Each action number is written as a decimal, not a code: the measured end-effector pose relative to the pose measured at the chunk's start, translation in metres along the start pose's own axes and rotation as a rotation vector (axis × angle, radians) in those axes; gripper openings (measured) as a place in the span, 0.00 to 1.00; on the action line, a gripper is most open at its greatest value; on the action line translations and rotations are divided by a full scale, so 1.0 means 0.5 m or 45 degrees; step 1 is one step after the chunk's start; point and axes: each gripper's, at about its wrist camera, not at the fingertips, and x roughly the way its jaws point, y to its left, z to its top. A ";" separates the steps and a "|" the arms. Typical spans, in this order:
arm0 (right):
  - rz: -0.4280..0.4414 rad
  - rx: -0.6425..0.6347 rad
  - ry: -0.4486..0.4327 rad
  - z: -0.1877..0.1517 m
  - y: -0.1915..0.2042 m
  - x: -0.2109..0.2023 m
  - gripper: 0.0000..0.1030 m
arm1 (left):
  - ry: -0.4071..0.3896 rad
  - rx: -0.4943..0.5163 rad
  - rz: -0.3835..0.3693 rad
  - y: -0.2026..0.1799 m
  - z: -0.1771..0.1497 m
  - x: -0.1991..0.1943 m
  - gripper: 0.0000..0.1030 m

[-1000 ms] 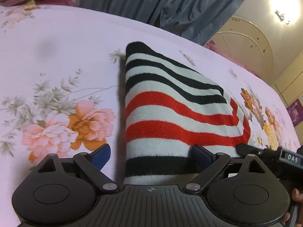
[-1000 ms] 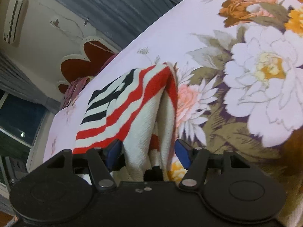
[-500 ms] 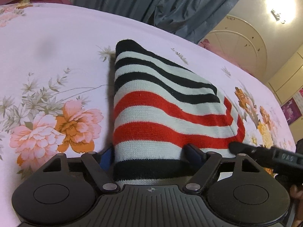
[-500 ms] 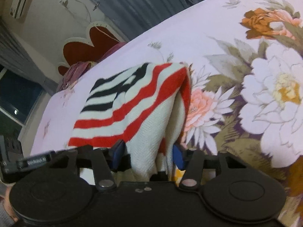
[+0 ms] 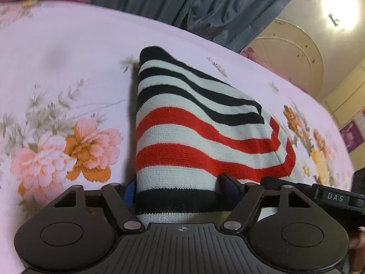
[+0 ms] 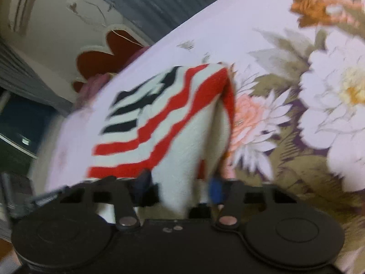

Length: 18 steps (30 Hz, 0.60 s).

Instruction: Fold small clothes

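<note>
Step in hand: both tools grip the near edge of the striped knitted garment point(image 5: 196, 123), seemingly to lift it and carry it over the rest as a fold (my reading, from the raised cloth).
Doing it well: lift the two held corners together and level, so the edge stays straight; lay it square onto the far black-striped end, and let go only once the cloth lies flat.
Left tool point(image 5: 182, 188): its blue-padded fingers point(image 5: 230, 183) are pressed onto the garment's black hem band at the bottom centre of the left wrist view, pinching it.
Right tool point(image 6: 180, 183): drawn in on a bunched white fold of the same garment point(image 6: 168, 123) at the bottom centre of the right wrist view (blurred, but cloth fills the gap between the pads).
Where the garment is: on the pale pink floral bedsheet point(image 5: 68, 73), stretching from the tools up toward the middle of the frame; its near edge is raised off the bed.
How it looks: thick ribbed knit, white with black stripes at the far end and red stripes nearer, a black band at the hem; already doubled, with a seam angling the stripes on the right.
Handling guess: soft and heavy enough to sag between two grips.
Backdrop: grey-blue curtains point(image 5: 205, 6) along the top of the frame.
</note>
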 end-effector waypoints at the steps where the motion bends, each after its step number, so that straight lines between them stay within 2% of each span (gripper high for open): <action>1: -0.032 -0.059 -0.005 -0.002 0.014 -0.001 0.39 | -0.008 0.032 0.020 -0.009 0.000 -0.003 0.64; 4: -0.136 -0.227 -0.029 -0.008 0.062 -0.009 0.34 | -0.038 0.141 0.066 -0.036 0.004 -0.019 0.53; 7: -0.204 -0.387 -0.079 -0.013 0.117 -0.032 0.32 | -0.076 0.197 0.048 -0.042 0.010 -0.045 0.49; 10: -0.235 -0.468 -0.125 -0.020 0.162 -0.049 0.32 | -0.129 0.204 0.019 -0.026 0.022 -0.084 0.49; 14: -0.218 -0.493 -0.151 -0.023 0.232 -0.038 0.32 | -0.190 0.197 0.017 0.036 0.039 -0.143 0.49; 18: -0.201 -0.508 -0.161 -0.037 0.328 0.024 0.32 | -0.200 0.195 0.035 0.142 0.049 -0.203 0.49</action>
